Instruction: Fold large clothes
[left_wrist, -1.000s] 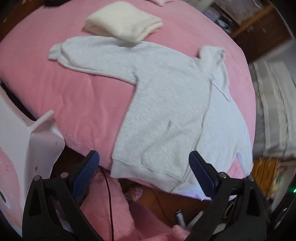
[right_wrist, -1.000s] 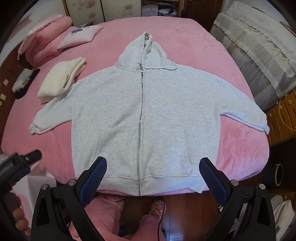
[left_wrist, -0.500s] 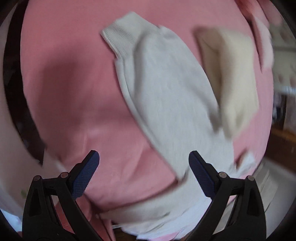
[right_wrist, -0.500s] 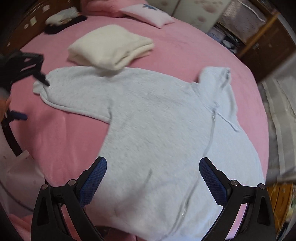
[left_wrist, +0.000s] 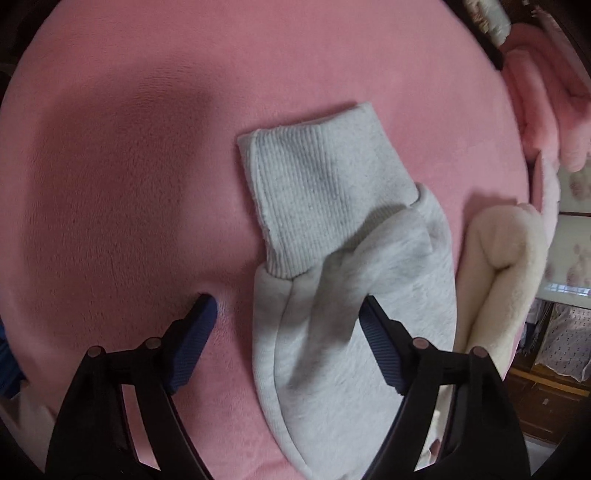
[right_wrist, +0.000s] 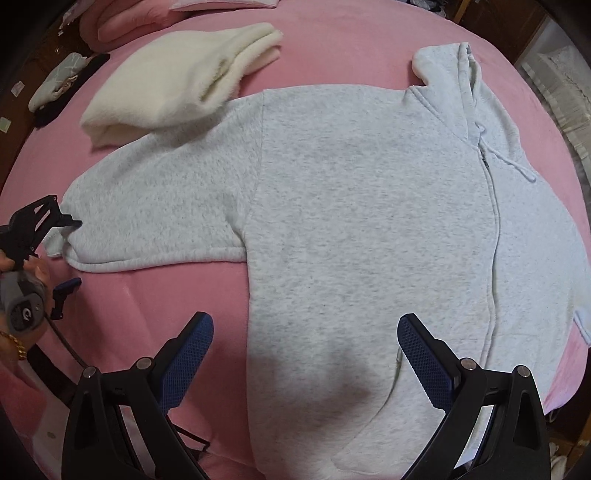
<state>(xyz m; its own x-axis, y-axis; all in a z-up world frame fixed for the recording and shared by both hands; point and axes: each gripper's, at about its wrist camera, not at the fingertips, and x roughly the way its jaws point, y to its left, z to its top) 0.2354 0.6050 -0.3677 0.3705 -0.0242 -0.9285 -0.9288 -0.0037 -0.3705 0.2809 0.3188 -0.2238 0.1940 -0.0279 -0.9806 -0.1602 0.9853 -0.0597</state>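
- A big grey hoodie (right_wrist: 369, 221) lies flat on the pink bed (right_wrist: 332, 37), zip side up, with its hood pointing to the far right corner.
- One sleeve (right_wrist: 155, 206) sticks out to the left, and its ribbed cuff (left_wrist: 321, 195) lies flat on the blanket.
- The left gripper (left_wrist: 286, 317) points down at that sleeve just behind the cuff. Its jaws have just been closing in, but they are not shut. One finger (left_wrist: 192, 336) pushes into the pink blanket beside the sleeve, and the other rests on top of the grey cloth, so the sleeve edge sits between them and nothing is pinched.
- The right gripper (right_wrist: 304, 363) hangs wide open over the hoodie's side edge, down near the hem. It holds nothing.
- There is lots of bare pink bed to the left of the cuff (good room to move there).
- A folded cream blanket (right_wrist: 177, 74) sits just beside the sleeve on the far side. It touches the top of the sleeve near the shoulder, so that side is tight.
- Pink pillows (right_wrist: 122, 22) lie at the far edge of the bed.
- A person's hand (right_wrist: 22, 266) holds the left gripper at the bed's left edge.
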